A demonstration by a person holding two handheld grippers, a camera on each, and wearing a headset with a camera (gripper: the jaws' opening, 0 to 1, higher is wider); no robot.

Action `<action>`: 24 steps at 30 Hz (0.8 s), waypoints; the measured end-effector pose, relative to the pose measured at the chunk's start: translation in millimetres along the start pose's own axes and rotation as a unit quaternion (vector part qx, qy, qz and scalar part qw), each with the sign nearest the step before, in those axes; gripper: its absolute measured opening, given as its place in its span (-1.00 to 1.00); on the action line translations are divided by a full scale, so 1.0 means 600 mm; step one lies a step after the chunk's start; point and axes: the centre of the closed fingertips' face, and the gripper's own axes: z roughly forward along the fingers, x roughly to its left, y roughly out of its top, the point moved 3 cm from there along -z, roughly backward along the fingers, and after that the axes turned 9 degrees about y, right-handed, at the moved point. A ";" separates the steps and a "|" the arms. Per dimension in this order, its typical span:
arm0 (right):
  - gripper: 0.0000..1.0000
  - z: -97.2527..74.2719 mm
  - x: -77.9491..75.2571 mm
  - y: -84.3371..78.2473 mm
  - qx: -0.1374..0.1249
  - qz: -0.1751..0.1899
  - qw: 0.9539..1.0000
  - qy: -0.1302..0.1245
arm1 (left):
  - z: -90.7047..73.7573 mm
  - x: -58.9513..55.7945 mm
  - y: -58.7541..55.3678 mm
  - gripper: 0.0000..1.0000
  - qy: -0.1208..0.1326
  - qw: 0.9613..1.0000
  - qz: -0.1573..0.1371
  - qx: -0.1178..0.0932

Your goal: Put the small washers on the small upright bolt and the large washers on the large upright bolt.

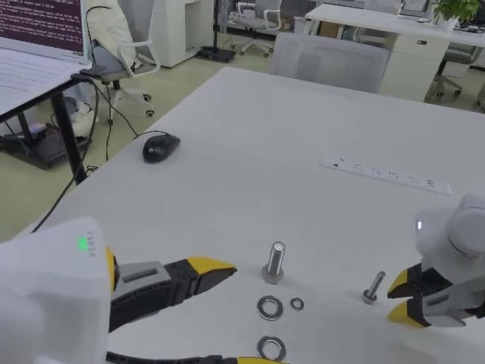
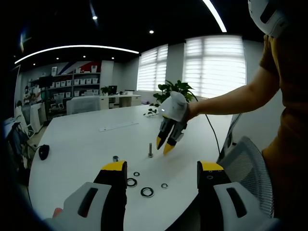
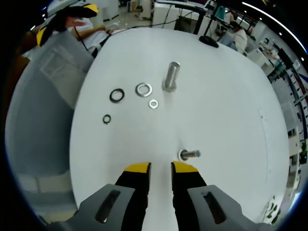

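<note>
White table point(image 1: 250, 152) holds the washers point(image 1: 269, 307) flat beside the large bolt point(image 1: 274, 262), just ahead of the left gripper point(image 2: 162, 166), fingers spread and empty; the right gripper point(image 3: 161, 168), slightly parted and empty, faces the small bolt point(image 3: 189, 154).

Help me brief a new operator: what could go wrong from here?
1. The right hand-held gripper hangs close to the small bolt, which seems to stand free on its head; a nudge could topple it.
2. The large washer lies flat on the smooth table and may slide rather than lift.
3. A small washer sits right beside it, so the jaws might catch the wrong one.
</note>
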 end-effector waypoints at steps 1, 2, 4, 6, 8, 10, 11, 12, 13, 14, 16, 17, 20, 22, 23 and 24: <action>-0.64 0.003 0.010 0.004 0.000 -0.006 1.000 0.006 | 0.000 0.000 -0.001 0.16 0.000 1.000 0.001 0.000; -0.64 0.010 0.023 0.013 -0.002 -0.015 1.000 0.013 | -0.001 -0.001 -0.002 0.16 -0.001 1.000 0.002 0.001; -0.65 0.021 0.044 0.027 -0.004 -0.031 0.999 0.023 | -0.002 -0.004 -0.002 0.16 -0.003 1.000 0.004 0.001; -0.65 0.035 0.064 0.040 -0.005 -0.038 0.999 0.036 | -0.004 -0.007 0.000 0.16 -0.004 1.000 0.004 -0.002; -0.65 0.049 0.080 0.054 -0.008 -0.049 0.998 0.047 | -0.006 -0.008 0.002 0.16 -0.004 1.000 0.005 -0.004; -0.65 0.060 0.091 0.062 -0.006 -0.056 0.997 0.056 | -0.007 -0.009 0.002 0.16 -0.003 1.000 0.006 -0.005; -0.65 0.065 0.095 0.066 -0.005 -0.059 0.997 0.059 | -0.008 -0.009 0.003 0.16 -0.003 1.000 0.006 -0.006; -0.65 0.073 0.101 0.070 -0.005 -0.061 0.996 0.064 | -0.009 -0.008 0.004 0.16 -0.002 1.000 0.006 -0.007; -0.64 0.078 0.104 0.073 -0.005 -0.062 0.996 0.067 | -0.010 -0.008 0.004 0.16 -0.001 1.000 0.006 -0.008; -0.64 0.085 0.108 0.077 -0.004 -0.064 0.995 0.071 | -0.012 -0.007 0.005 0.16 0.000 1.000 0.007 -0.009; -0.64 0.094 0.112 0.082 -0.003 -0.067 0.995 0.075 | -0.015 -0.006 0.006 0.16 0.002 1.000 0.007 -0.011; -0.64 0.100 0.114 0.086 -0.003 -0.069 0.995 0.076 | -0.017 -0.005 0.007 0.16 0.003 1.000 0.006 -0.013; -0.63 0.111 0.117 0.091 0.000 -0.069 0.994 0.083 | -0.020 -0.003 0.006 0.16 0.007 1.000 0.004 -0.014; -0.60 0.117 0.120 0.091 0.006 -0.071 0.993 0.089 | -0.021 -0.001 0.006 0.16 0.009 1.000 0.003 -0.015; -0.58 0.120 0.120 0.089 0.011 -0.072 0.993 0.091 | -0.021 -0.001 0.006 0.16 0.010 1.000 0.002 -0.015; -0.58 0.118 0.120 0.093 0.007 -0.078 0.993 0.091 | -0.022 0.000 0.006 0.16 0.011 1.000 0.002 -0.016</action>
